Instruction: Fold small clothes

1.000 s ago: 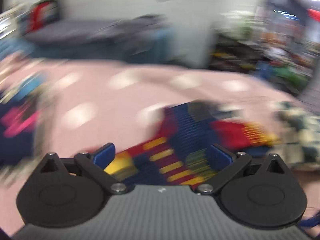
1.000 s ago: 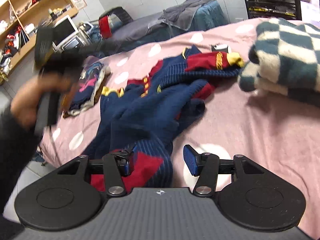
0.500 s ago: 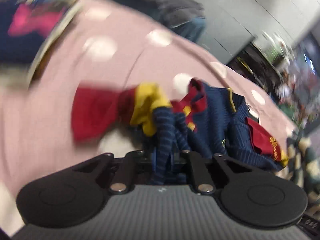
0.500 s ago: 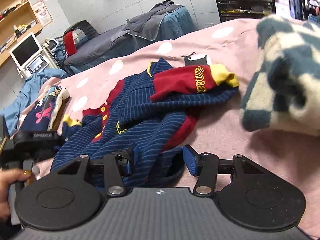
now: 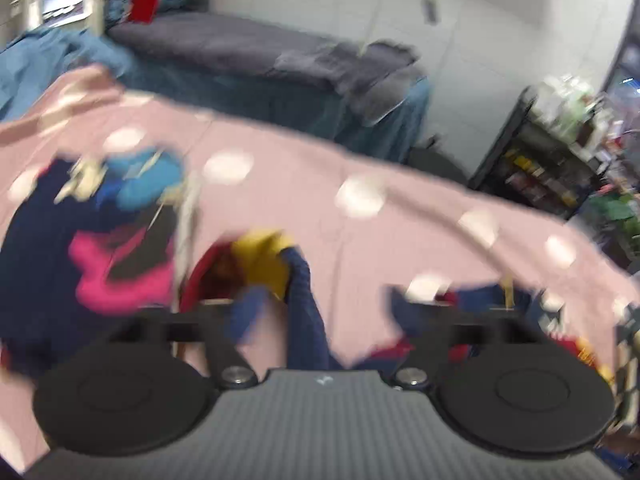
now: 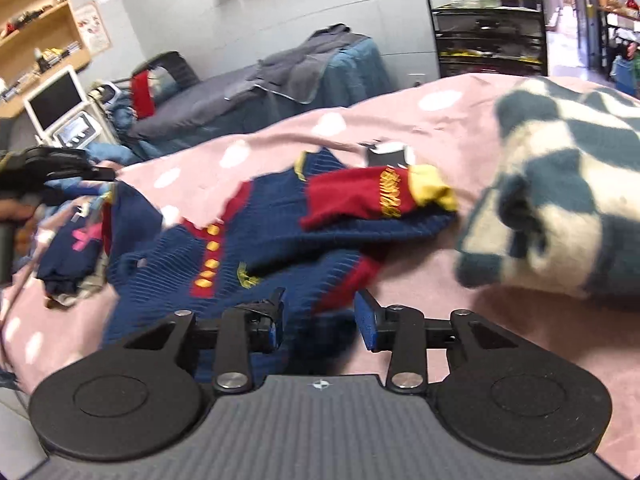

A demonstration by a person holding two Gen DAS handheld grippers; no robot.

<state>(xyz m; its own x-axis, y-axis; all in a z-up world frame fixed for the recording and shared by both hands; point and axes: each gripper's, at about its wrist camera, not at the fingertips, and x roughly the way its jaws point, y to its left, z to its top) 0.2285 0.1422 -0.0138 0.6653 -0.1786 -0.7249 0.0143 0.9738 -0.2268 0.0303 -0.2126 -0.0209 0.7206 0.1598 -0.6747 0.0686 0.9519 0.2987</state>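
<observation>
Nearest to us in the right wrist view, our right gripper point(image 6: 320, 320) has its blue-padded fingers point(image 6: 366, 320) spread, with the hem of the navy pinstriped knit cardigan with red trim and yellow buttons point(image 6: 264, 248) lying between them; neither pad presses on the cloth. The cardigan sprawls rumpled across the pink bedspread with white dots point(image 6: 420, 280), one red sleeve with a yellow cuff point(image 6: 376, 196) folded over its chest.

In the blurred left wrist view, our left gripper point(image 5: 320, 320) shows its fingers point(image 5: 240, 320) wide apart. A navy strip of the cardigan point(image 5: 306, 308) runs up between them toward the other red-and-yellow cuff point(image 5: 260, 264), touching neither finger as far as we can make out.

Left of the cardigan, just beside it, lies a folded dark navy garment with a pink print point(image 6: 70, 252). To the right, near the cardigan, sits a bunched teal-and-cream checked fleece blanket point(image 6: 560, 208).

Farther off, beyond the bed, we see a low couch draped with grey and blue cloths point(image 6: 280, 84), a black wire rack of supplies point(image 6: 488, 36), and a wooden wall shelf point(image 6: 44, 28) above a white monitor point(image 6: 56, 104).
</observation>
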